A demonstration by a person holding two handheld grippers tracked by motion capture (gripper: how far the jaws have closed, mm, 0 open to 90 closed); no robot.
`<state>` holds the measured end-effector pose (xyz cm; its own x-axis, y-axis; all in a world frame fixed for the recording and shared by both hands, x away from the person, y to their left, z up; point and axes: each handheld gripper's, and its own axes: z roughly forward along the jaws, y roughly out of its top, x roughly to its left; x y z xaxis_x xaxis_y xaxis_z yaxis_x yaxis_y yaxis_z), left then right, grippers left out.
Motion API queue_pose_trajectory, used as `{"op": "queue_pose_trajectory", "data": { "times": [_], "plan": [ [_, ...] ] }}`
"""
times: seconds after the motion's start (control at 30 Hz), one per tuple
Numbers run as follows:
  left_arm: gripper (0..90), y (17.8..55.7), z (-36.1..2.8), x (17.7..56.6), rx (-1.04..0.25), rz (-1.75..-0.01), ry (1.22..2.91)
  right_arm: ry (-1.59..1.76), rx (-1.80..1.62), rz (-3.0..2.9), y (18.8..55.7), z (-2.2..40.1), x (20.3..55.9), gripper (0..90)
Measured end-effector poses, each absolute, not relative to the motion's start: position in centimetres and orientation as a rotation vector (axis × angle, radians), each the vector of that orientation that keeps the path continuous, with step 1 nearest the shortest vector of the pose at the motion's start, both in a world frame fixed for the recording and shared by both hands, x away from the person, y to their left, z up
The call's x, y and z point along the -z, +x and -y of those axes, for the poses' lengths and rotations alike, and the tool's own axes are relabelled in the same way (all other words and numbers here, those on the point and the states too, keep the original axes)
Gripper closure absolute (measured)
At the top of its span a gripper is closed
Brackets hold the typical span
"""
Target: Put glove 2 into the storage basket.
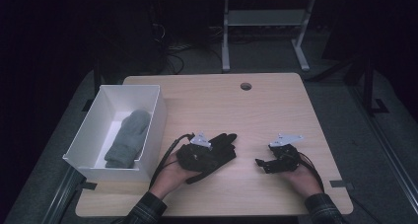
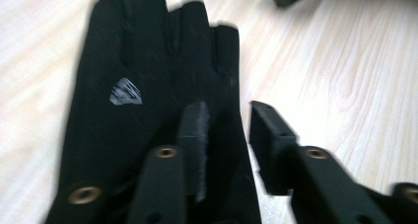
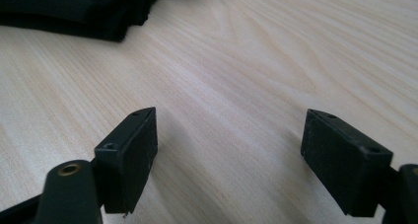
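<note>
No readable text; only a small grey emblem (image 2: 125, 92) on the black glove (image 2: 148, 110).

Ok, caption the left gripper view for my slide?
Left gripper, jaws parted, above a black fabric glove lying flat on the pale wooden table.

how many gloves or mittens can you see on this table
2. A grey mitten lies inside the white box at the table's left. A black glove lies flat on the wood under the left gripper. The box wall may hide more.

A pale wooden table (image 1: 276, 105) filled the frame's centre. On it lay a white box (image 1: 156, 116) at left and a black glove (image 1: 219, 152) lower centre.
</note>
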<state>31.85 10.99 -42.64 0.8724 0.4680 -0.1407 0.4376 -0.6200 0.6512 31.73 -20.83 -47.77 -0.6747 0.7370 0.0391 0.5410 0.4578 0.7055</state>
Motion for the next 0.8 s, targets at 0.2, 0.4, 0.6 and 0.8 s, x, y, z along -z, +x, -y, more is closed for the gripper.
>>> {"op": "queue_pose_trajectory", "data": {
  "times": [0.2,0.4,0.6,0.8],
  "plan": [
    [34.1,33.0,-11.6,42.3,-0.142,-0.627,2.321,1.087,-1.067,-2.415,31.6,20.9,48.1,17.6],
    [24.9,33.6,-10.9,43.0,-0.216,-0.626,2.344,1.088,-1.067,-2.414,31.6,20.9,48.1,17.5],
    [21.1,34.2,-10.9,44.0,-0.232,-0.654,2.367,1.089,-1.067,-2.411,31.6,20.8,48.1,17.7],
    [19.8,34.6,-11.1,44.8,-0.225,-0.670,2.383,1.087,-1.069,-2.411,31.6,20.8,48.1,17.8]
  ]
}}
